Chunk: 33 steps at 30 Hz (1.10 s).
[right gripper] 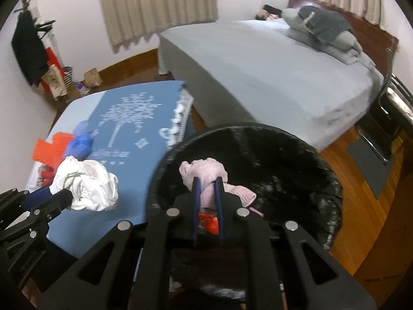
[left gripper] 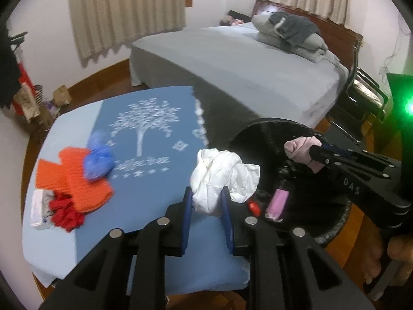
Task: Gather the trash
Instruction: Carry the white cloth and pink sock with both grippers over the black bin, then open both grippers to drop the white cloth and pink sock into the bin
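The left gripper (left gripper: 206, 201) has its two blue pads squeezed on a crumpled white paper wad (left gripper: 222, 178), which looks soft and full of folds, like a scrunched tissue. In the left wrist view the wad sits in the middle of the frame, over the edge where the blue cloth with a white tree print (left gripper: 144, 134) meets the round black trash bin (left gripper: 271, 139). The right gripper (right gripper: 207, 196) has its pads pinched tight on a crumpled pale pink wad (right gripper: 204, 173), which is bumpy and a bit fuzzy (it may be paper or cloth, I cannot tell). In the right wrist view this pink wad hangs in the lower middle, over the open mouth of the bin. Down inside the bin lie a small red piece (right gripper: 209, 221) and a pink flat packet (left gripper: 276, 204). On the blue cloth, at the left of the frame, wait an orange crinkled paper sheet (left gripper: 74, 178), a blue scrunched plastic lump (left gripper: 99, 157), a red crumpled scrap (left gripper: 64, 213) and a small white box (left gripper: 38, 209). A grey bed (left gripper: 245, 67) fills the upper right.
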Tool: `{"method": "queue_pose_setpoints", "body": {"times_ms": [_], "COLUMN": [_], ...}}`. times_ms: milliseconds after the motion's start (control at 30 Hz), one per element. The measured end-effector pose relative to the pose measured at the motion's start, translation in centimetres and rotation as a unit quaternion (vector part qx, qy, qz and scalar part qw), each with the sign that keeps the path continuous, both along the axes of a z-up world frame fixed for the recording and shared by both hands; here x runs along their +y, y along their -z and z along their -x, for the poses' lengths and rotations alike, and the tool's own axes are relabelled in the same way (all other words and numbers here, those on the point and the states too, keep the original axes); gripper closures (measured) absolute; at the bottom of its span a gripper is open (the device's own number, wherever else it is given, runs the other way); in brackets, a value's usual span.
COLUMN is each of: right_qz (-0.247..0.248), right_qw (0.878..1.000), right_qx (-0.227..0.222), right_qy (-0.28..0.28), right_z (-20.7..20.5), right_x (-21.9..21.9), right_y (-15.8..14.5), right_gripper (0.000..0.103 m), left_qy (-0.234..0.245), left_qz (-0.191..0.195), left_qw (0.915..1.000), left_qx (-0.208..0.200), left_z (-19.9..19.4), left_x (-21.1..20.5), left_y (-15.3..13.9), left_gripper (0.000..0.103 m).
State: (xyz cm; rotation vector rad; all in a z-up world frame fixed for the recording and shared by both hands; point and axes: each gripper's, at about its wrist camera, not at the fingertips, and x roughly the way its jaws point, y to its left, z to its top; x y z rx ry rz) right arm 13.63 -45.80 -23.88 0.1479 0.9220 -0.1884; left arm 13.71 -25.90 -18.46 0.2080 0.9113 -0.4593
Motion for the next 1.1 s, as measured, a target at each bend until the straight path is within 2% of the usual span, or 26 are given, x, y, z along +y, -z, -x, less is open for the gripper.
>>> {"method": "queue_pose_setpoints", "body": {"times_ms": [200,500,567,600,633,667,833,1100], "right_qz": [0.001,-0.008,-0.011,-0.01,-0.011,-0.012,-0.016,-0.018], "right_qw": [1.0,0.998,0.997,0.997,0.996,0.996,0.996,0.996], "right_qx": [0.013,0.043,0.051,0.055,0.057,0.059,0.067,0.064], "right_qy": [0.023,0.048,0.052,0.058,0.061,0.062,0.063,0.064], "right_z": [0.1,-0.1,-0.2,-0.2,-0.1,0.0,0.7,1.0], "right_x": [-3.5,-6.8,-7.2,-7.4,-7.6,-7.7,-7.5,-5.6], "right_y": [1.4,4.9,5.5,5.9,6.2,6.4,7.4,6.6], "right_gripper": [0.092,0.092,0.086,0.086,0.081,0.078,0.077,0.077], "left_qy": [0.015,0.04,0.057,0.059,0.062,0.061,0.049,0.027], "left_qz": [-0.002,0.009,0.017,0.013,0.001,-0.005,-0.02,-0.026], "left_qw": [0.9998,0.9986,0.9968,0.9965,0.9963,0.9965,0.9965,0.9975], "left_qx": [0.017,0.033,0.052,0.058,0.059,0.057,0.064,0.06], "left_z": [-0.5,-1.3,-1.7,-2.0,-2.0,-2.0,-1.8,-1.0], "left_x": [-4.2,-8.1,-8.7,-8.8,-8.9,-8.9,-7.1,-3.2], "left_y": [1.6,3.3,4.2,4.7,5.5,5.9,7.3,7.0], "left_gripper": [0.081,0.08,0.074,0.064,0.058,0.053,0.053,0.052]}}
